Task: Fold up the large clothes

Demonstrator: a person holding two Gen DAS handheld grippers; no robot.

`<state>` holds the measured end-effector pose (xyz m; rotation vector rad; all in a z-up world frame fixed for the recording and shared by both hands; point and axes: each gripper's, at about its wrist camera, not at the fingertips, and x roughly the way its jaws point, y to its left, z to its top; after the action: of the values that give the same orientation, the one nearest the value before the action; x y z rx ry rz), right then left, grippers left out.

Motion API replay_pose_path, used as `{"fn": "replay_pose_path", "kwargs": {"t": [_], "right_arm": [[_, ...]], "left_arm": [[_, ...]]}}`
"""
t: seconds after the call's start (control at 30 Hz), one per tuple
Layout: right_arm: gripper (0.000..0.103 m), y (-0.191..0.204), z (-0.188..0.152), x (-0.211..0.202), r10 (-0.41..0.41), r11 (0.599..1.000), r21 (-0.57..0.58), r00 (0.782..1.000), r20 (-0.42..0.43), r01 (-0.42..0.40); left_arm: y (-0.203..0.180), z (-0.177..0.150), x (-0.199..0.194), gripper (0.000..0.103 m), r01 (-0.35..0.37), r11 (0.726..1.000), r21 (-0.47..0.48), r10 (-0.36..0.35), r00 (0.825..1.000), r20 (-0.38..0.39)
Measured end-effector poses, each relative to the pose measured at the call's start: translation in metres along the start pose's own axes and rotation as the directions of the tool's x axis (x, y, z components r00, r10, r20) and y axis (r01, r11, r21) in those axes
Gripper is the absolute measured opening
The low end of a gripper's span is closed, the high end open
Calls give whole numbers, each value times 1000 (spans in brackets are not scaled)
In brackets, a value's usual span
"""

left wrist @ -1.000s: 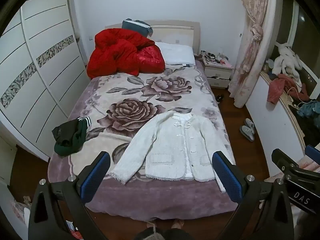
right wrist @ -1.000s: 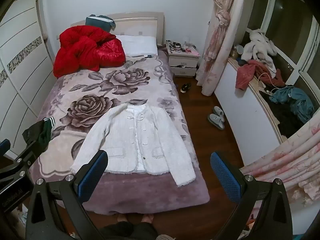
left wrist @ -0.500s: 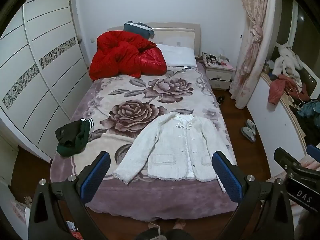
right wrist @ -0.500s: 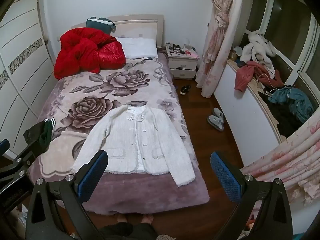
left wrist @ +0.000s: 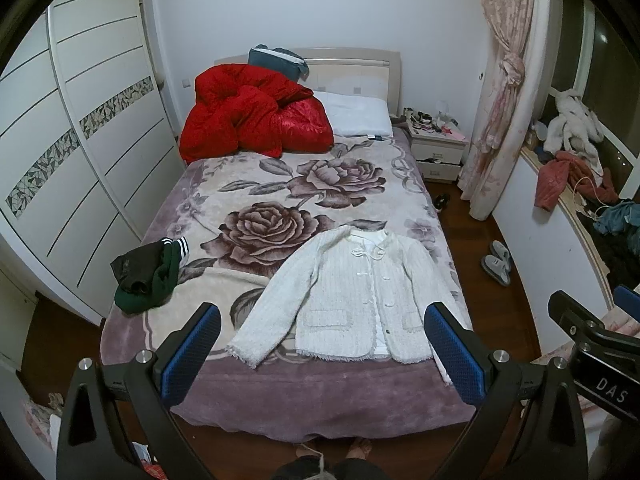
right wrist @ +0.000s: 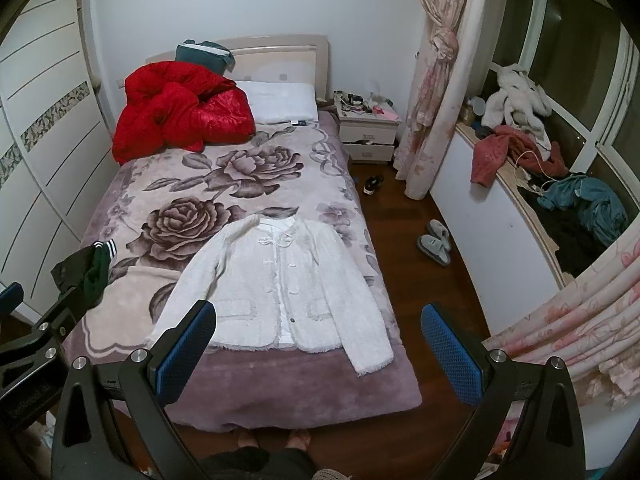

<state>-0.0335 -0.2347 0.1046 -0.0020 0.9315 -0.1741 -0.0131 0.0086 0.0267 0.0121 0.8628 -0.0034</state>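
White jacket laid flat on the bed, both grippers held above its foot, empty.

The bed [left wrist: 256, 412] with its rose-patterned blanket [left wrist: 280, 184] fills the room beside a white wardrobe [left wrist: 80, 128]. A red quilt [left wrist: 248, 120] is heaped by the headboard. The white jacket [left wrist: 352, 300] lies front up near the foot, sleeves spread, the right cuff at the mattress edge. A dark green garment [left wrist: 148, 280] sits bunched near the bed's left edge. The left gripper [left wrist: 320, 352] and right gripper [right wrist: 320, 348] hover with blue-padded fingers spread wide, holding nothing. The right gripper's body reads "DAS" in the left view.
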Motion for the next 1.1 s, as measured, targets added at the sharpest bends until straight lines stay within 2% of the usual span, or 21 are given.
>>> {"fn": "replay_pose_path", "kwargs": {"t": [0.6,0.97,1.0,1.1], "right_arm": [[103,12,3,-18,0,1000,-1,1000,12,0],[103,17,13,-23,-1,1000,-4,1000,14,2],[103,14,10,-21,1,1000,-2,1000,14,-1],[103,14,10,-21,0,1000,-3,1000,15,0]], "left_arm": [[-6,6,-16,103,-4,1000,-8,4,1000,0],[-13,14,-13,103,-2,1000,-12,2,1000,0],[-1,5,-3,103,0,1000,-15,0,1000,1],[-1,6,-3,103,1,1000,-14,-1,1000,1]]}}
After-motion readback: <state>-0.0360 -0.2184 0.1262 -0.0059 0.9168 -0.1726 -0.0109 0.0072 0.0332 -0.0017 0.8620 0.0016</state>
